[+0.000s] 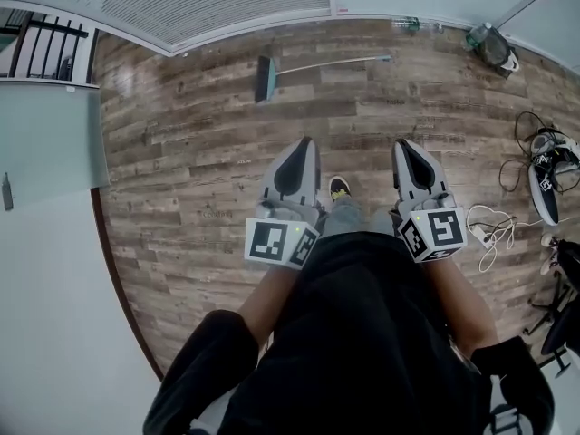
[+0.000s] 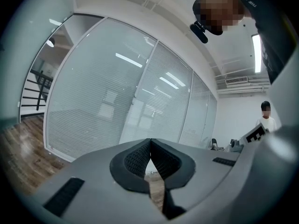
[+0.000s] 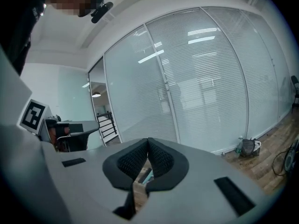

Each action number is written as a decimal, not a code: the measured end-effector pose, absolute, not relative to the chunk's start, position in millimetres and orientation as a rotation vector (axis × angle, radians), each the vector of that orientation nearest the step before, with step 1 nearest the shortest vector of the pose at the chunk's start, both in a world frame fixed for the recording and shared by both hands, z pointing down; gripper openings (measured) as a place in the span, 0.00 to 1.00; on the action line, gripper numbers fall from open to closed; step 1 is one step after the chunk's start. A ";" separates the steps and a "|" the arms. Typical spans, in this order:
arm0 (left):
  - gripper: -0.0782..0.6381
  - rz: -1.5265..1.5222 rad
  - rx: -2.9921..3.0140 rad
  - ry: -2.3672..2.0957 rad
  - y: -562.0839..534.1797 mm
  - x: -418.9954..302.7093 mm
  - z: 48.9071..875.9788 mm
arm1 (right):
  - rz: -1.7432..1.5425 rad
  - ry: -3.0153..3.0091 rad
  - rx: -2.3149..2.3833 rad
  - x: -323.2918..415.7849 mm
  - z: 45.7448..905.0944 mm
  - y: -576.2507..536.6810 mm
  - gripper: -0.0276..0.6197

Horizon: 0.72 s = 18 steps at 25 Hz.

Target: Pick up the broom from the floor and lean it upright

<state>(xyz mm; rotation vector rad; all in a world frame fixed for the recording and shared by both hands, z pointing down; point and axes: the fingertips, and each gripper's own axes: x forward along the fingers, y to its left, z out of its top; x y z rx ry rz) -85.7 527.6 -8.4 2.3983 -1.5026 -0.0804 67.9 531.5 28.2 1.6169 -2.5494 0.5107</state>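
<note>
A broom [image 1: 308, 69] lies flat on the wooden floor far ahead, near the glass wall, its teal head [image 1: 264, 79] to the left and its thin grey handle running right. A sliver of its teal head [image 3: 145, 177] shows through the gap under the pads in the right gripper view. My left gripper [image 1: 304, 143] and right gripper [image 1: 405, 145] are held side by side in front of the person's body, well short of the broom. Both are shut with nothing between the jaws [image 2: 150, 142] [image 3: 148, 141].
A glass wall with blinds [image 1: 217, 3] runs along the far side. A bag [image 1: 492, 45] sits at the far right corner. Cables [image 1: 494, 229] and shoes [image 1: 546, 175] lie on the floor to the right. A railing [image 1: 50, 48] stands at the far left. Another person [image 2: 266, 116] stands off to the right.
</note>
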 end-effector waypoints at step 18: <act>0.14 -0.112 2.336 -1.540 438.6 -87.6 -14.6 | 0.537 -2.551 1.578 72.2 24.4 442.6 0.07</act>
